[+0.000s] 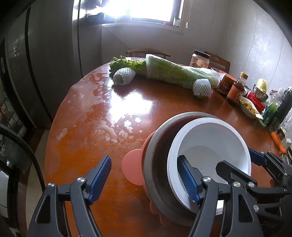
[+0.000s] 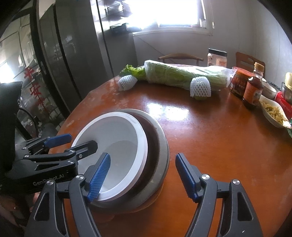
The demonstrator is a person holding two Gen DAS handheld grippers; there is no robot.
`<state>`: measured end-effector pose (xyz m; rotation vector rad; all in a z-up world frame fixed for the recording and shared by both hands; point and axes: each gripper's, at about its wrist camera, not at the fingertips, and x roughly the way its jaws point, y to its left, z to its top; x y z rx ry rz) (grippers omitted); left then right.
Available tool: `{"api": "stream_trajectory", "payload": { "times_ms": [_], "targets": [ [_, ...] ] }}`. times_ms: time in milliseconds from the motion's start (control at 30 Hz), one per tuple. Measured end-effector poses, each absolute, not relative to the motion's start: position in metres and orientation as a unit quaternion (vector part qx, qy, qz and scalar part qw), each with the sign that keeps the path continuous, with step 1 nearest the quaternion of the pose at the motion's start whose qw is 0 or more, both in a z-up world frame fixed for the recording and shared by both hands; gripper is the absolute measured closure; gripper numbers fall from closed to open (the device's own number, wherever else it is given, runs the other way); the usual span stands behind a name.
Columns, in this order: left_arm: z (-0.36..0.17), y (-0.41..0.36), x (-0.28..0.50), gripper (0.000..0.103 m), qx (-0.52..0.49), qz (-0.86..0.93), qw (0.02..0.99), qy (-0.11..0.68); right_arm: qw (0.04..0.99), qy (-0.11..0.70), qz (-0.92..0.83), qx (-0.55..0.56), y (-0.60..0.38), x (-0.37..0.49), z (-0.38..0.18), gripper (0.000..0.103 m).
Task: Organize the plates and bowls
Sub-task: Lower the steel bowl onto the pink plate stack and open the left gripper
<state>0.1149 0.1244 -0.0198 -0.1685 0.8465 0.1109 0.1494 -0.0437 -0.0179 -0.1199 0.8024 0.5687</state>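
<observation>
I'm looking down at a round, glossy red-brown table (image 1: 102,116), its lacquer worn pale in patches on the side toward a tall dark cabinet (image 1: 36,63), with a bright window (image 1: 151,9) on the wall beyond. Across the far side lies a long bagged head of leafy greens (image 1: 175,74), and two fruits in white foam nets (image 1: 124,75) rest against it, one near each end. Two wooden chairs stand behind the table. Along the right edge the table is crowded: a black-lidded jar (image 1: 200,59), a red-labelled jar, a brown sauce bottle (image 1: 236,89), a white dish of pale food (image 2: 273,113), a green bottle and a carrot (image 1: 278,142). The task's things sit near me as one nested stack: a pink plate (image 1: 132,167) at the bottom, a grey metal bowl (image 1: 155,158) on it, a dark red bowl inside that, and a white bowl (image 1: 209,142) on top, set off-centre toward my left gripper's side. My left gripper (image 1: 144,180) has its fingers spread, one blue pad over bare table and the other down inside the white bowl, so the bowl rims stand between them; I can't tell whether that pad touches the wall. My right gripper (image 2: 142,176) is also spread, holding nothing, one pad inside the white bowl and one over the table, straddling the stack's opposite rim.
</observation>
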Motion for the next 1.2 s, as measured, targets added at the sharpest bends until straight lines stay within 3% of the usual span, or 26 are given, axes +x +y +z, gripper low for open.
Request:
{"api": "stream_trajectory", "payload": {
  "times_ms": [1200],
  "targets": [
    [0.012,0.117,0.081,0.029,-0.077,0.065,0.923,0.37,0.906,0.33,0.256,-0.065,-0.054,0.126,0.015,0.024]
  ]
}}
